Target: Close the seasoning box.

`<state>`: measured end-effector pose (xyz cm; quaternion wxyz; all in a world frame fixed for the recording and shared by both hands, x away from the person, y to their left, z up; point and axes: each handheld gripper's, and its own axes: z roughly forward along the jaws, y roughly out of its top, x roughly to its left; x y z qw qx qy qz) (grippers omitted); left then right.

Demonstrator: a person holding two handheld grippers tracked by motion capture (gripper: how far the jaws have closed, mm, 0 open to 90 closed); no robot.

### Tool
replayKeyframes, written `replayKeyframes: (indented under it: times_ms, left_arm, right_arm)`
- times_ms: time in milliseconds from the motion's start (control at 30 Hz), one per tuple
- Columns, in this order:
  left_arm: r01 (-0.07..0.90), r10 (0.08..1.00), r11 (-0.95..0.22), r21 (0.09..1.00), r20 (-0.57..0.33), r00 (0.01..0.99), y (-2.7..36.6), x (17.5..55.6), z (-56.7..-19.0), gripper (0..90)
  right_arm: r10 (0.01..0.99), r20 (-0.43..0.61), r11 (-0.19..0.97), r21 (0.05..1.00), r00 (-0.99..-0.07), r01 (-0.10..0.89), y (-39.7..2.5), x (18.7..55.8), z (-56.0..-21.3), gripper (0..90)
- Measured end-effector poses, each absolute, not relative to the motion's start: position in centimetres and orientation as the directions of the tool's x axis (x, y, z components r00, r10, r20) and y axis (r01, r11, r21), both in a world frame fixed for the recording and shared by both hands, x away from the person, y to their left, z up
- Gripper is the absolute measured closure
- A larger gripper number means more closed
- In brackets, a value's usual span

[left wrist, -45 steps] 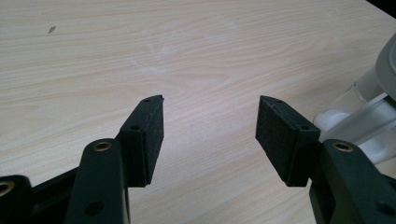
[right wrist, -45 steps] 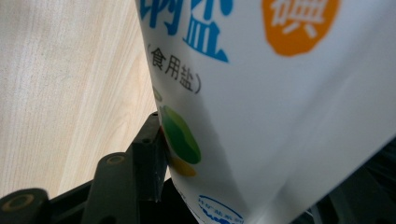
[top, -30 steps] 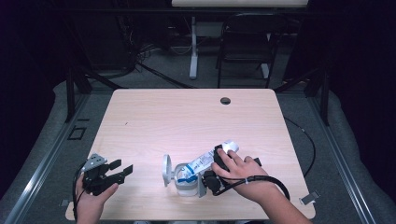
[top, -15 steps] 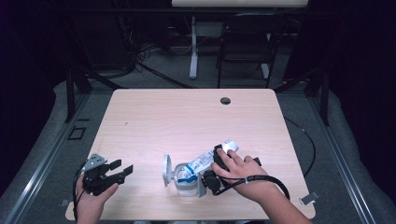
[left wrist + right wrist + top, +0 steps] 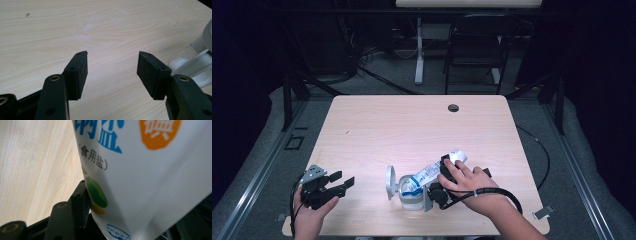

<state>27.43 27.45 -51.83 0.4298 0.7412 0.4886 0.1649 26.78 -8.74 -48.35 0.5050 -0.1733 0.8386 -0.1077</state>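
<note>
A white salt bag (image 5: 435, 171) with blue print lies tilted, its lower end in the mouth of a clear jar (image 5: 412, 196) near the table's front edge. The jar's round lid (image 5: 390, 181) stands open on its left side. My right gripper (image 5: 438, 190) is shut on the bag, with the hand covering most of it. In the right gripper view the bag (image 5: 150, 170) presses against the left finger (image 5: 79, 203); the other finger is hidden behind it. My left gripper (image 5: 343, 182) rests open at the front left, jaws wide apart (image 5: 112, 72), with the jar (image 5: 197, 56) off to its right.
The light wooden table (image 5: 412, 130) has a small round cable hole (image 5: 453, 107) near its far edge. A chair (image 5: 472, 50) and a white stand (image 5: 418, 50) are on the dark floor beyond. A black cable (image 5: 507, 192) loops from the right gripper.
</note>
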Motion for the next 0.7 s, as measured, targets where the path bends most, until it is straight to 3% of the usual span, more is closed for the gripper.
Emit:
replayKeyframes:
  times_ms: [700]
  left_arm:
    - [0.585, 0.867, -0.154, 0.796, -0.175, 0.466, 27.43, 27.43, -51.9, 42.5]
  right_arm:
    - [-0.426, -0.804, 0.905, -0.39, -0.416, -0.171, -8.51, 26.65, -48.12, 45.0]
